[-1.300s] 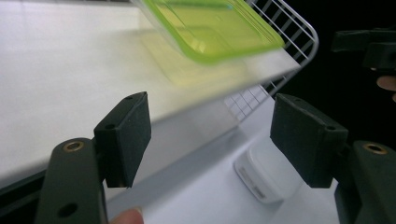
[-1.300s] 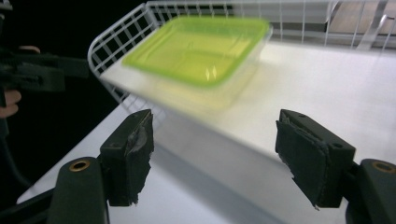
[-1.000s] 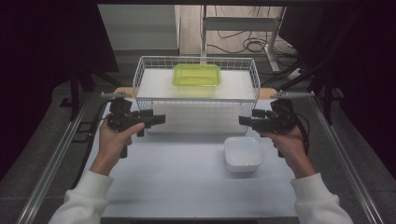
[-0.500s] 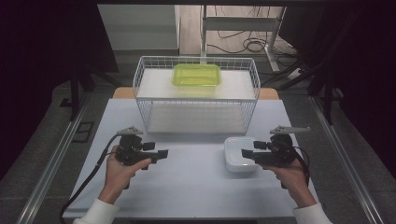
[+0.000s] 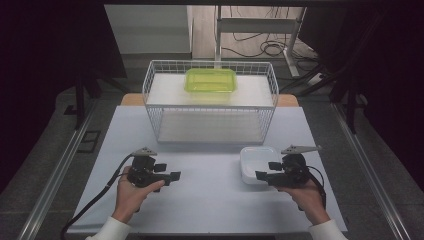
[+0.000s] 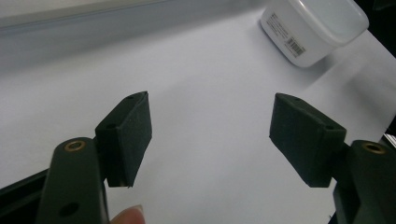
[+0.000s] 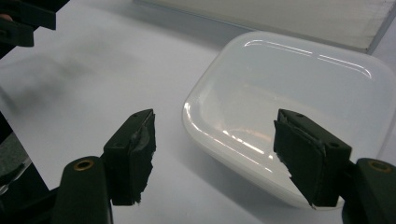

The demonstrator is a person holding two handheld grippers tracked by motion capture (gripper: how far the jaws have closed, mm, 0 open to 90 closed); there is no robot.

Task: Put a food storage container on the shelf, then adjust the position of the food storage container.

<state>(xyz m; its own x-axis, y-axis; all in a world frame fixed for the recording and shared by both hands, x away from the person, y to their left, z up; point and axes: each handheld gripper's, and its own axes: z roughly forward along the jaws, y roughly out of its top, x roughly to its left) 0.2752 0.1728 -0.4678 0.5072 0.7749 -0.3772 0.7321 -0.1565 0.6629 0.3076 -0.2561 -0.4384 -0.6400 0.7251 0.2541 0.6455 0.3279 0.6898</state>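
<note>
White plastic container (image 5: 260,165) sits upside down at the near right of the white table (image 5: 210,190), just beside the right gripper (image 5: 265,176). It looks light, stiff and glossy, probably slippery; a rim edge seems the best hold. Both grippers, including the left gripper (image 5: 167,172), stand wide open and empty. A wire basket (image 5: 210,131) holding a green container (image 5: 210,80) stands at the far side, well apart.

I have both forearms coming in from the near edge, white sleeves at the wrists, one hand wrapped around each tool. My left hand (image 5: 131,194) holds the black two-jaw left gripper (image 5: 169,172) low over the near-left part, pointing toward the centre; its jaws stand wide apart with nothing between them. My right hand (image 5: 304,194) holds the matching black right gripper (image 5: 265,171), aimed inward toward the other one, jaws likewise spread wide. A grey three-cornered plate tops each gripper.
</note>
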